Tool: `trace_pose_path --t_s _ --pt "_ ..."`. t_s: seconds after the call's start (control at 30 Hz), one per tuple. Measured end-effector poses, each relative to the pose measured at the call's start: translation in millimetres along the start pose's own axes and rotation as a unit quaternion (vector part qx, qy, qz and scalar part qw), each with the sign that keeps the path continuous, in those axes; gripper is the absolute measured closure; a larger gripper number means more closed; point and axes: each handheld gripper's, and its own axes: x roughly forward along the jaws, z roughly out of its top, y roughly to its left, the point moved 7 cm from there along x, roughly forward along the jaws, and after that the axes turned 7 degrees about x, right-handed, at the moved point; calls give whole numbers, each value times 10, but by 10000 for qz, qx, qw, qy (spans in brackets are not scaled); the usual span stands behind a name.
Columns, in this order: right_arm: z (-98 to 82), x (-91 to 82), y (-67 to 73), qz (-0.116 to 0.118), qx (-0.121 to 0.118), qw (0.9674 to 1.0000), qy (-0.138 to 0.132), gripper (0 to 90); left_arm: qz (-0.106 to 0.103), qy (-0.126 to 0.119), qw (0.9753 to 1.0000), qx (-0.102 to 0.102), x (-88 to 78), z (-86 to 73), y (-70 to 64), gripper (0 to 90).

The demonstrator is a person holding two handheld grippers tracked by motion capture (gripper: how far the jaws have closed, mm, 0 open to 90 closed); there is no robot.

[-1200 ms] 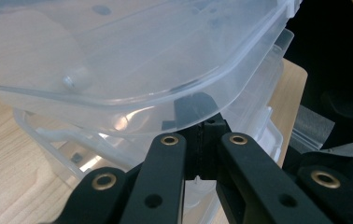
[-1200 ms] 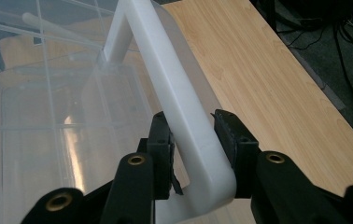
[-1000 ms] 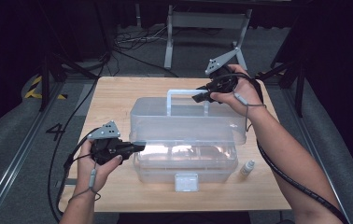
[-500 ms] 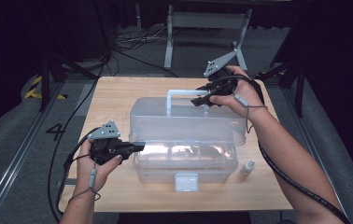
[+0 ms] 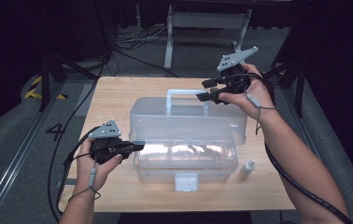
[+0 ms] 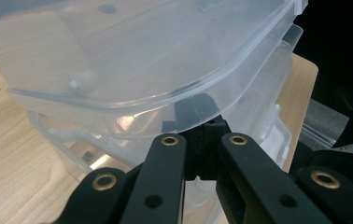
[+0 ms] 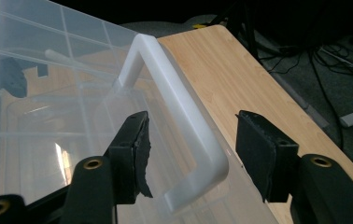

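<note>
The left tool (image 5: 135, 146) reaches in level from the clear box's (image 5: 186, 140) left end, jaws together against its rim beneath the raised lid (image 5: 188, 119); the right tool (image 5: 203, 91), held above the table's (image 5: 118, 98) far side, stands apart around the white handle (image 5: 184, 95); a "4" (image 5: 55, 131) marks the floor; a small bottle (image 5: 246, 167) stands beside the box.

One clear plastic box (image 5: 186, 158) sits on the one wooden table (image 5: 118, 93) — its single lid (image 5: 188, 122) raised, with one white handle (image 5: 186, 95) on top and one latch (image 5: 186, 181) at the front. One small bottle (image 5: 246, 167) stands just beside the box. Two grippers — the left gripper (image 5: 137, 146) and the right gripper (image 5: 201, 90) — each in one hand, two hands in all
</note>
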Motion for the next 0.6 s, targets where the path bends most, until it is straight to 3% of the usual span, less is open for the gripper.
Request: trace_pose_path --t_s 0.37,0.6 --pt "-153 -492 84 -248 76 9993 -260 532 -19 23 10000 -30 -3 15 7 900" --pt "-296 -682 123 -341 180 9988 -288 573 -32 86 10000 -26 -3 12 3 900"
